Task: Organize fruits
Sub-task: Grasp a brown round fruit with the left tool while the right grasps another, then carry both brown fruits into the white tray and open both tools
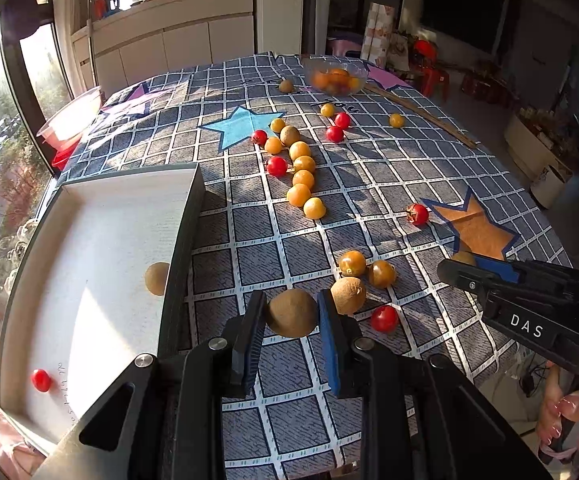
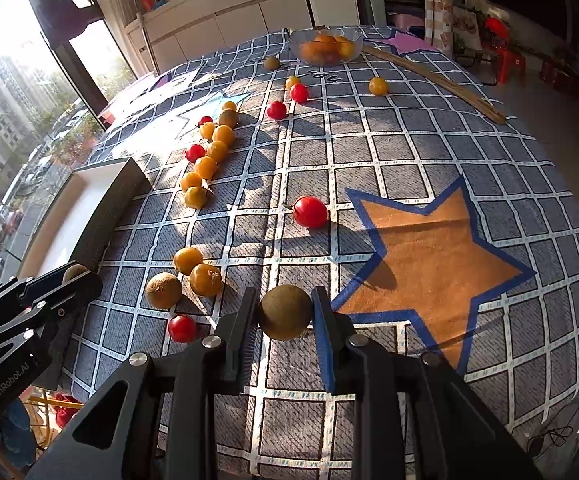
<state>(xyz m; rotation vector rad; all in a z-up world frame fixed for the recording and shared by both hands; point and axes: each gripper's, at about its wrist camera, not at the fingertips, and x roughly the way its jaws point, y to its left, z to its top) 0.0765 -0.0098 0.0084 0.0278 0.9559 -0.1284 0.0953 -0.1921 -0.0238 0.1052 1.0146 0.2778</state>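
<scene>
Honestly, both hands are full right now:

Left gripper (image 1: 291, 314): clamped on a brown fruit (image 1: 292, 313), one pad on each side (can't tell whether it's lifted or resting on the cloth).

Right gripper (image 2: 285, 312): same deal, squeezing another brown fruit (image 2: 285, 312) at the edge of the orange star (image 2: 433, 248). From the left wrist view only a sliver of that fruit peeks past its finger.

Near the grippers: a loose brown fruit (image 1: 348, 295), two yellow tomatoes (image 1: 352, 263) touching each other, and a red tomato (image 1: 384, 319) just beside.

Tray (image 1: 109, 216): on the left, white inside, dark wall. Holds one red cherry tomato (image 1: 41, 380) and a brown fruit (image 1: 157, 279) half hidden behind the wall.

Mid table: a line of yellow tomatoes (image 1: 303, 179) with red ones scattered around, plus a lone red one (image 1: 417, 214) by the star.

Far end: glass bowl (image 1: 335, 76) with orange fruit inside, too blurry to count.

Tablecloth (image 1: 249, 248): grey grid, its near edge cut off by the gripper bodies.
</scene>
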